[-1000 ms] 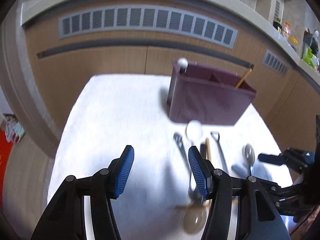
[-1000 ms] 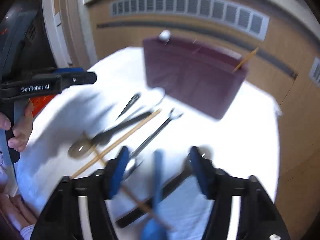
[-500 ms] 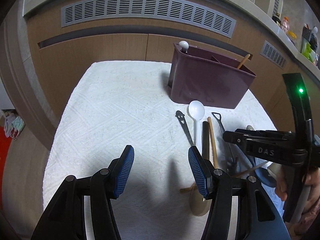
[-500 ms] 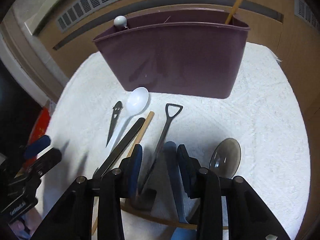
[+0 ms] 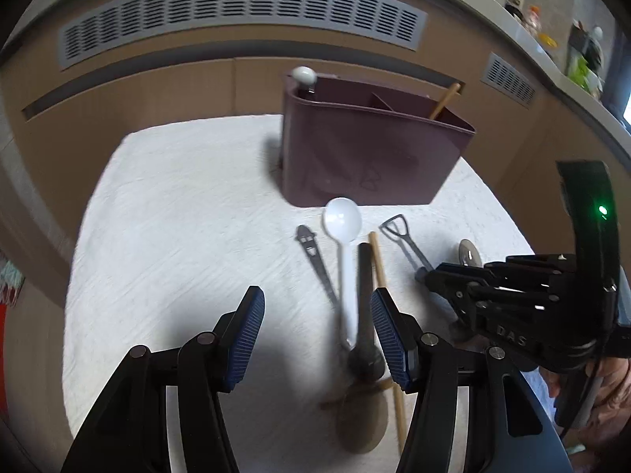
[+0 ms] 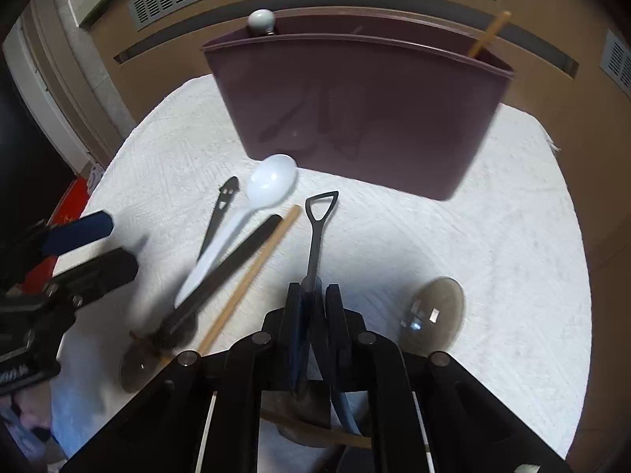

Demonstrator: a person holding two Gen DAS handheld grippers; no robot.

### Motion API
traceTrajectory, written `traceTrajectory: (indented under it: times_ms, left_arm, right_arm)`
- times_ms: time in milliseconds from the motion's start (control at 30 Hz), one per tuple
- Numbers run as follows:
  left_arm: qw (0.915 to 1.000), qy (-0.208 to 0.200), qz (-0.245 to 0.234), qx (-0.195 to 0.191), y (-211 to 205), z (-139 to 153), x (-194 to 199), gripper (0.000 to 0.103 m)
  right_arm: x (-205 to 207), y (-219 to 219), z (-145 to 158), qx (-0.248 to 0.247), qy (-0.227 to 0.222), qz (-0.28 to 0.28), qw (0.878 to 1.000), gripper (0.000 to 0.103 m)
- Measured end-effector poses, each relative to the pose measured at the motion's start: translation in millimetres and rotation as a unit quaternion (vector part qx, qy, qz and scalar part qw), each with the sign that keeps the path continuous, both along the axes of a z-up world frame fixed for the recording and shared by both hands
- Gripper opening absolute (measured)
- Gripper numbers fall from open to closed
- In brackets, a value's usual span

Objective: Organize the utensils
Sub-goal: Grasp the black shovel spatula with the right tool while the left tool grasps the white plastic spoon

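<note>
A white towel [image 6: 453, 216] covers the table in front of brown cabinets. The right tongs [image 6: 313, 299] are shut on the thin handle of the little black shovel spoon [image 6: 317, 224], near the purple box [image 6: 355, 118]. It looks light, stiff and slippery, so a middle hold seems best. The left tongs [image 5: 315, 335] hang open over the white spoon [image 5: 345, 260], gripping nothing.

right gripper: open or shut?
Shut: the right gripper has its pads pressed on the shovel-handled utensil, no gap showing.
</note>
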State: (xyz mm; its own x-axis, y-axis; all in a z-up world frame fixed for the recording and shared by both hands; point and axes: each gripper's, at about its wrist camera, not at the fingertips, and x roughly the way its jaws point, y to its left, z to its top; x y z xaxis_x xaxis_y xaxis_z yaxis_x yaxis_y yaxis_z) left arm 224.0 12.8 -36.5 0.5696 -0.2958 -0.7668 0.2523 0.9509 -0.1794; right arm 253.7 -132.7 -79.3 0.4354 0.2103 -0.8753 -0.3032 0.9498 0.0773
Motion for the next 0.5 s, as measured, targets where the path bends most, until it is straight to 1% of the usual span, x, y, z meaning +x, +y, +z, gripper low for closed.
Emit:
traceTrajectory:
  times_ms: [67, 133, 167, 300, 333, 433, 467, 500]
  left_arm:
    - [0.9997, 0.011, -0.021, -0.003, -8.0, -0.3, 15.4, 0.056]
    - [0.9992, 0.023, -0.033, 0.008, -17.5, -2.3, 35.2, 0.056]
    - [0.9992, 0.029, -0.027, 0.011, -20.9, -3.3, 45.6, 0.056]
    - [0.9985, 0.054, -0.008, 0.006, -36.3, -10.0, 78.3, 0.056]
    - [0.9983, 0.057, -0.006, 0.014, -42.6, -12.9, 83.9, 0.057]
    - [0.9955, 0.063, 0.008, 0.071, -60.9, -25.6, 97.0, 0.057]
    - [0.9943, 0.068, 0.014, 0.082, -64.4, -30.6, 101.0, 0.056]
    - [0.9938, 0.069, 0.018, 0.085, -65.9, -33.1, 103.1, 0.056]
  right_arm:
    - [-5.1, -13.3, 1.2, 0.002, -0.001, -0.009, 1.000, 0.006]
    - [-13.0, -25.0, 4.3, 0.007, 0.000, -0.015, 1.000, 0.006]
    - [-13.0, -32.7, 6.3, 0.012, 0.002, -0.017, 1.000, 0.006]
    - [-23.6, -51.3, 11.3, 0.045, -0.003, -0.018, 0.999, 0.006]
    - [-26.0, -54.9, 13.5, 0.050, -0.006, -0.016, 0.999, 0.007]
    - [-33.2, -62.5, 21.2, 0.037, -0.031, -0.020, 0.999, 0.007]
    - [-34.4, -63.8, 23.3, 0.031, -0.038, -0.023, 0.999, 0.007]
    - [-35.5, -66.9, 25.6, 0.029, -0.044, -0.026, 0.998, 0.007]
